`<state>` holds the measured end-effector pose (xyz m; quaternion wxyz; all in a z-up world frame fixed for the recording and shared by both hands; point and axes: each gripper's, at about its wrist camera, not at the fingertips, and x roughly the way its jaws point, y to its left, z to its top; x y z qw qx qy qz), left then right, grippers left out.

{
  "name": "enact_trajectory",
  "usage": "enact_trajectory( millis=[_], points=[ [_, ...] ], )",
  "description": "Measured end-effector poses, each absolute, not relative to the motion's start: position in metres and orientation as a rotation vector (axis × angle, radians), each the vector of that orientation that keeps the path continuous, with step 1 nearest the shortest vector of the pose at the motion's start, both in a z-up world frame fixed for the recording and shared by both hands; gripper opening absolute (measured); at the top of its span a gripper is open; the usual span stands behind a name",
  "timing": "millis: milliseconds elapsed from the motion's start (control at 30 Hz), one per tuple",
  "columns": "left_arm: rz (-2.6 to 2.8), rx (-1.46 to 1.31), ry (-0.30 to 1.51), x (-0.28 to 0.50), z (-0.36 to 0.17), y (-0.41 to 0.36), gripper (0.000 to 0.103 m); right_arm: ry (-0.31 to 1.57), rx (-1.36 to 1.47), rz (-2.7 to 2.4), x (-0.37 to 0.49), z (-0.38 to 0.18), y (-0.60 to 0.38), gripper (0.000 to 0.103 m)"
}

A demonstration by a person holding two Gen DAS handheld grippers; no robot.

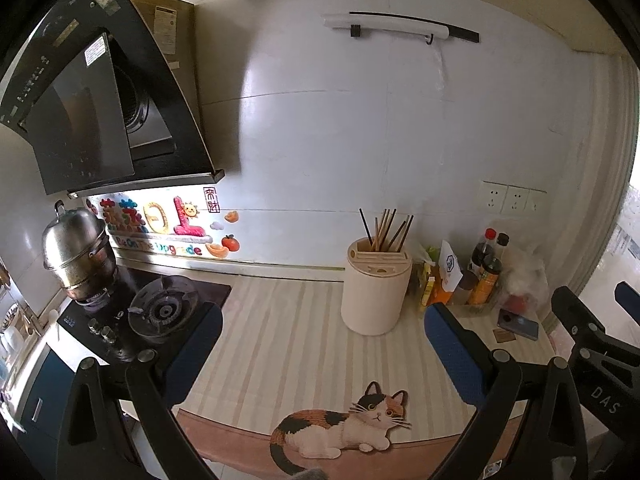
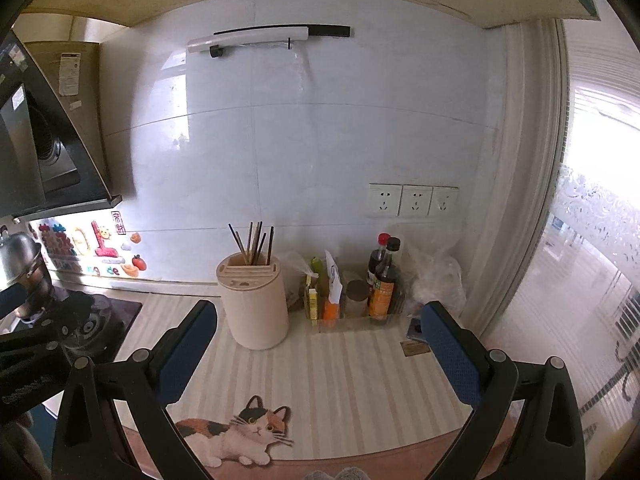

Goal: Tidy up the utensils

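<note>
blue-padded left gripper [image 1: 320,344]: jaws spread wide, nothing between them, touching nothing; it hangs above the striped counter mat [image 1: 288,344].
blue-padded right gripper [image 2: 320,344]: jaws equally wide apart, empty, clear of every object.
utensil holder [image 1: 376,288]: cream cylinder standing upright on the mat, at about 1 o'clock from the left gripper's centre, and at about 11 o'clock from the right gripper's.
chopsticks [image 1: 386,230]: a cluster of dark and wooden sticks upright in the holder's back slot, fanned slightly.
bottles and packets [image 2: 372,284]: grouped against the wall at 3 o'clock of the holder, near it.
gas stove [image 1: 160,312]: at 9 o'clock of the holder, well apart, with a steel pot [image 1: 76,248] on the far burner.
cat picture [image 2: 240,436]: on the mat's near edge, at 6 o'clock.
</note>
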<state>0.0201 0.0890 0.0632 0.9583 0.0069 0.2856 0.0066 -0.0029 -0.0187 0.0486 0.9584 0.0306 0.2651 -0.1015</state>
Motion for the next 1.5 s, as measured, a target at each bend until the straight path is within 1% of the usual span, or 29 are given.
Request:
enact_trajectory(
  millis=[1500],
  points=[
    [-0.008, 0.031, 0.601, 0.002, 0.055, 0.093, 0.103, 0.548, 0.05, -0.205, -0.026, 0.047, -0.015, 0.103]
  ],
)
